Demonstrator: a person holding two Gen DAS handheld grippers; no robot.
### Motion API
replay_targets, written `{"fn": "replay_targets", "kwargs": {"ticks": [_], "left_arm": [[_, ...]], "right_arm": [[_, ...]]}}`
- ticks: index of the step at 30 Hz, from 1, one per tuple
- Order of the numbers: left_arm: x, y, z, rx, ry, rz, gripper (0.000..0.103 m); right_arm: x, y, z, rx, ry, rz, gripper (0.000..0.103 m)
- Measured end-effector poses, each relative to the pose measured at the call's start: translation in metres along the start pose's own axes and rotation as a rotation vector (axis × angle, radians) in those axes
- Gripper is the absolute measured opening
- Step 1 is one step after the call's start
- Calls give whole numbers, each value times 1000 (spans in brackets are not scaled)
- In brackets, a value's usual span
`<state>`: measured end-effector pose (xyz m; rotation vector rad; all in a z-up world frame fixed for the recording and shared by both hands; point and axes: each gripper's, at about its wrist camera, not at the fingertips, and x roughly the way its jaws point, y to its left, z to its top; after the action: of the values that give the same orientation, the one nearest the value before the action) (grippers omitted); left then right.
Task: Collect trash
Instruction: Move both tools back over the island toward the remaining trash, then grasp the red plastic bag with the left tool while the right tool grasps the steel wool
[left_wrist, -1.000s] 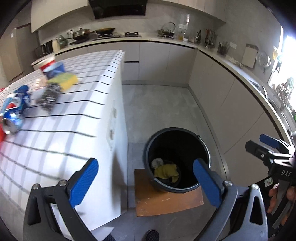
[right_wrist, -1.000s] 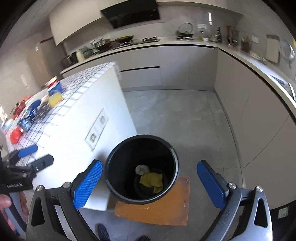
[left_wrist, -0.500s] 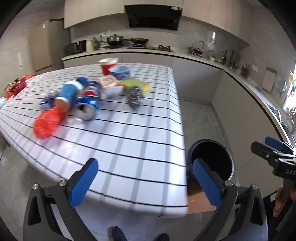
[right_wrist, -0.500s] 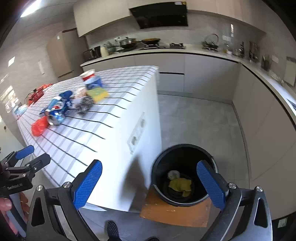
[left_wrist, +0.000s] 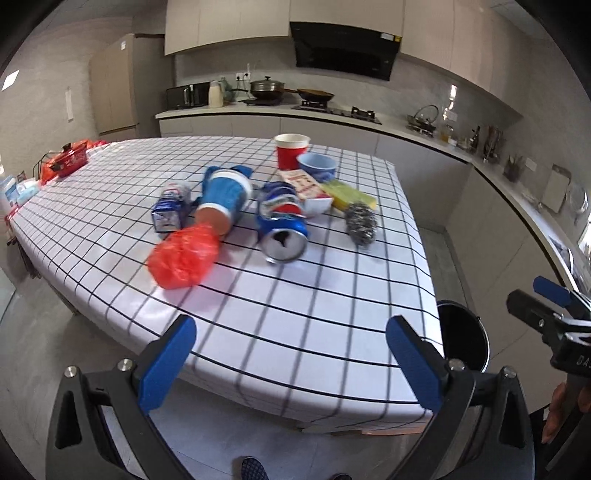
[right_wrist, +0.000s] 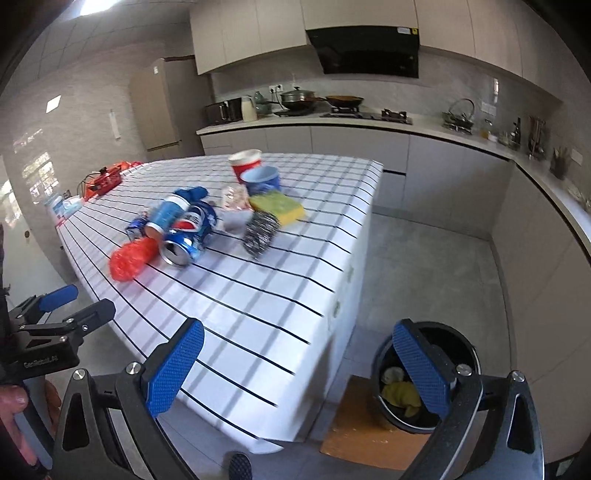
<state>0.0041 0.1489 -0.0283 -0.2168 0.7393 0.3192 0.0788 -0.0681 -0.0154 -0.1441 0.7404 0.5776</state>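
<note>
Okay, both my hand-held grippers, left (left_wrist: 290, 354) and right (right_wrist: 308, 365), released, empty; can (left_wrist: 282, 225) may roll off bench (left_wrist: 332, 306) if nudged.

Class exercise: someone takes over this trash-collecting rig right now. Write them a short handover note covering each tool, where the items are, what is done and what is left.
Left tool: open, empty, facing the table.
Right tool: open, empty, between table and black bin.
On the table: red plastic bag, crushed cola can, blue paper cup on its side, small crushed can, steel scourer, yellow sponge, red cup, blue bowl.
Done: the bin on the floor already holds some yellow and white scraps.
Left: the table litter.
</note>
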Motion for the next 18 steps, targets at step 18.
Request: {"fn": "replay_targets", "kwargs": {"ticks": [18], "left_arm": [[58, 97, 29, -52, -4, 49, 92]], "right_arm": [[75, 65, 52, -20, -2, 46, 84]]}}
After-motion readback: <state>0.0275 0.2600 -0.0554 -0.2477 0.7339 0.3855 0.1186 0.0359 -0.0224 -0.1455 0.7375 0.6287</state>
